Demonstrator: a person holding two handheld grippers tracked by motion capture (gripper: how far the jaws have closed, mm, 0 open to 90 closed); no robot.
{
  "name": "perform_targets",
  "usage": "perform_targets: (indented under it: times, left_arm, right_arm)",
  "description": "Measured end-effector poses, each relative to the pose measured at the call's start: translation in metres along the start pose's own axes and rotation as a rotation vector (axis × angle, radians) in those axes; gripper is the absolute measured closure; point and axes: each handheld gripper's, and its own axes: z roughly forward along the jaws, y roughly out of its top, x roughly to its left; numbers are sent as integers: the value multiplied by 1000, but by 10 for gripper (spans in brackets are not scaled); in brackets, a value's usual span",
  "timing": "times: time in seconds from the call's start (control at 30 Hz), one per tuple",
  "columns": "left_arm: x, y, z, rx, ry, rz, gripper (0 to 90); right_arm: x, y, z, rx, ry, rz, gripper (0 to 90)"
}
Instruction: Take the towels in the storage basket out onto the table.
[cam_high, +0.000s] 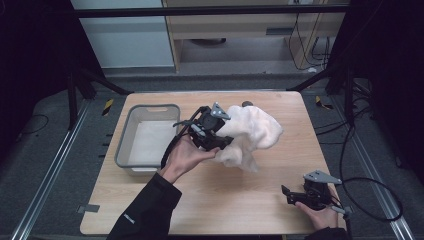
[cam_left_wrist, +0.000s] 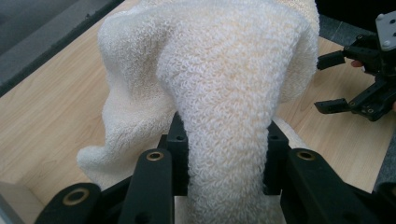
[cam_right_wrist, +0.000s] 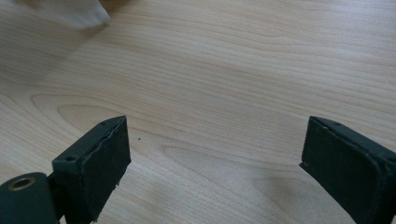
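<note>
Currently: left gripper (cam_high: 216, 131) clamped on a thick fold of the cream towel (cam_high: 250, 134), mid-table, just right of the grey bin (cam_high: 131, 121). Left gripper view: towel (cam_left_wrist: 224, 84) rising straight out from between the jaws, pinched bundle running along the gripper's own axis, rest of the cloth draped forward and to both sides. Bulk of towel hanging to the right of the left gripper in the high view, lower edge trailing toward the wooden table (cam_high: 240, 200) (cannot tell whether touching).

Right gripper (cam_high: 295, 196) well apart, low at the table's near right corner, jaws spread wide, holding nothing. Right gripper view: jaws parted over bare table (cam_right_wrist: 224, 70); one pale corner of towel (cam_right_wrist: 74, 11) at far upper left, so cloth lies ahead and off to that side.

Key relation: bin directly left of the left gripper, towel on its opposite side. Left hand far nearer both towel and bin. Judged: a leftward carry over the bin rim likely suffices; trailing hem may snag on the rim.
</note>
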Motion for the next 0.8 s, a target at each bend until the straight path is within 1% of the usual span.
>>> perform_targets:
  times: [0.17, 0.23, 0.37, 0.53, 0.63, 0.7, 0.73, 0.8]
  left_arm:
    - [-2, -5, 19, 20, 5, 6, 644]
    - [-3, -7, 27, 26, 4, -4, 643]
    - [-2, -13, 39, 37, -1, -10, 640]
    - [-2, -22, 55, 30, 3, -45, 635]
    - [-3, -27, 63, 26, 1, -57, 627]
    - [-3, -30, 69, 35, -1, -63, 621]
    - [-4, -31, 71, 42, 3, -56, 615]
    - [-6, -34, 77, 49, 7, -56, 600]
  right_arm:
    - [0, 0, 0, 1, 2, 3, 78]
    - [0, 0, 0, 0, 2, 2, 78]
    - [0, 0, 0, 1, 2, 1, 78]
    - [0, 0, 1, 2, 1, -5, 78]
    - [0, 0, 1, 3, 1, -6, 78]
    - [0, 0, 1, 4, 2, -7, 77]
    - [0, 0, 1, 6, 1, -9, 77]
    - [1, 0, 1, 9, 7, -6, 77]
